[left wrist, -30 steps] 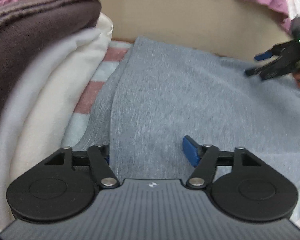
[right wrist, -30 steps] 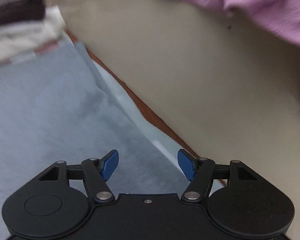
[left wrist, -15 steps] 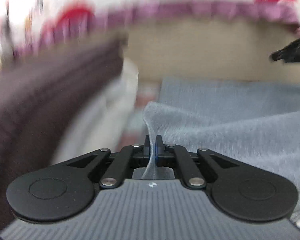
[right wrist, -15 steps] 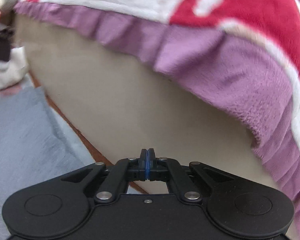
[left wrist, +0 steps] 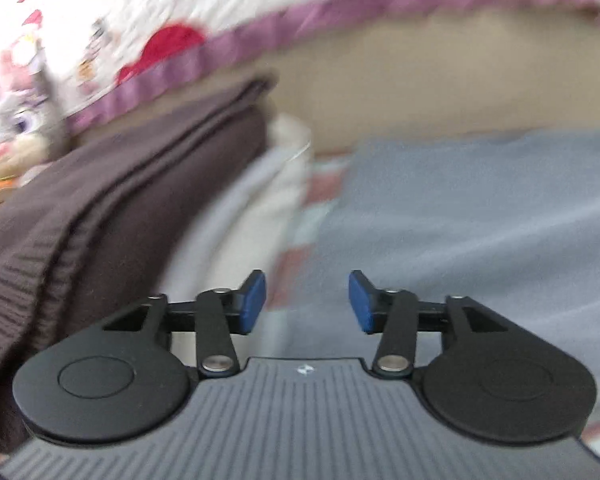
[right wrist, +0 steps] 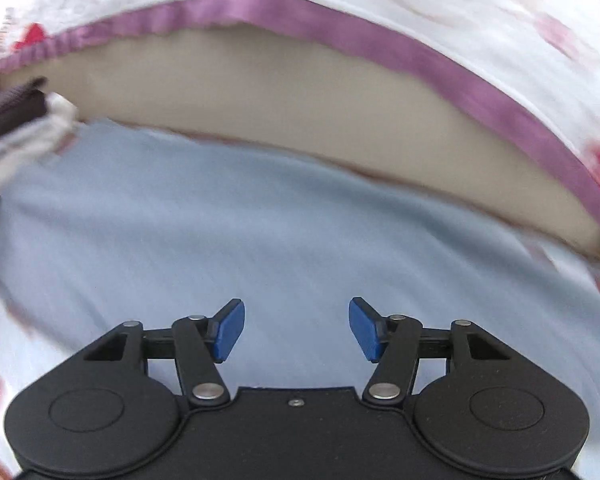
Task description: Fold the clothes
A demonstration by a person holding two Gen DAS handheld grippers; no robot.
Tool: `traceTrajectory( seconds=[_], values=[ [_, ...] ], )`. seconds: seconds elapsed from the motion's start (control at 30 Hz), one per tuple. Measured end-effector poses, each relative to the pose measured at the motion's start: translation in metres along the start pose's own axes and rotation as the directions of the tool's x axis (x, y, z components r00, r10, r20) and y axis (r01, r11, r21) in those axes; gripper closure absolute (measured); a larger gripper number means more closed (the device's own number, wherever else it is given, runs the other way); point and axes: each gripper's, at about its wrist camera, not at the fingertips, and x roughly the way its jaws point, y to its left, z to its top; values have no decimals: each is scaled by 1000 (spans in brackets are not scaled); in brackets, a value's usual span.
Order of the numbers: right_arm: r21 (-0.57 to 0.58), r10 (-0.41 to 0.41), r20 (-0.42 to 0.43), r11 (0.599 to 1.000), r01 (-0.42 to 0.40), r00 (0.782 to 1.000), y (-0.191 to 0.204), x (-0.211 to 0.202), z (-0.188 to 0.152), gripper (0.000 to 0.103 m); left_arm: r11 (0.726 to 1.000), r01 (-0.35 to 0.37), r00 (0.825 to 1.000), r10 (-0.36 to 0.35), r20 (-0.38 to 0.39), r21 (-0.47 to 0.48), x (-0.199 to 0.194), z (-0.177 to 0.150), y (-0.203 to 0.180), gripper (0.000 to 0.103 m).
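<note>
Grey-blue garment (right wrist: 284,216) is seen spread flat, filling the right wrist view from approx. 9 to 3 o'clock. A folded stack, brown knit (left wrist: 112,200) over white cloth (left wrist: 260,208), is seen at 10 o'clock of the left gripper (left wrist: 307,304). Its jaws are opening w/ nothing between; garment lies at 1 o'clock. Right gripper (right wrist: 296,328) is likewise opening, empty, garment beneath it.

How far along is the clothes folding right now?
Done: a dark brown knit and a white garment sit folded in a stack. In hand: nothing; the left gripper and right gripper have empty, opening jaws over the grey garment. Left: the grey garment still lies spread out, with more folds likely and stacking.
</note>
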Motion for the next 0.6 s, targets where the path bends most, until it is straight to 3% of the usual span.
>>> traceTrajectory(
  seconds=[0.1,0.2,0.23,0.37,0.47,0.57,0.6],
  values=[
    [0,9,-95,1000,-9,995,-14,-9,-43,40,978,207,978,-206,17,-37,-20,8,-17,48],
    [33,30,-123,999,-27,992,-11,-2,-69,39,912,406,913,-407,-16,-59,-27,12,-43,48],
    [49,21,-118,999,-15,993,-11,3,-76,39,900,433,900,-435,-32,-43,-26,11,-53,48],
    [57,-18,-104,998,24,994,-7,26,-83,42,920,392,915,-390,-107,-7,-16,2,-71,48],
    [-58,-16,-61,998,12,998,16,25,-75,50,918,387,902,-396,-169,-83,-8,2,-63,49],
    [-133,-19,14,991,21,1000,36,29,-64,50,936,350,917,-351,-188,-41,-1,0,-64,49],
    [-168,-52,34,984,57,998,41,34,-62,50,941,336,921,-335,-202,-27,4,-2,-66,49]
  ],
)
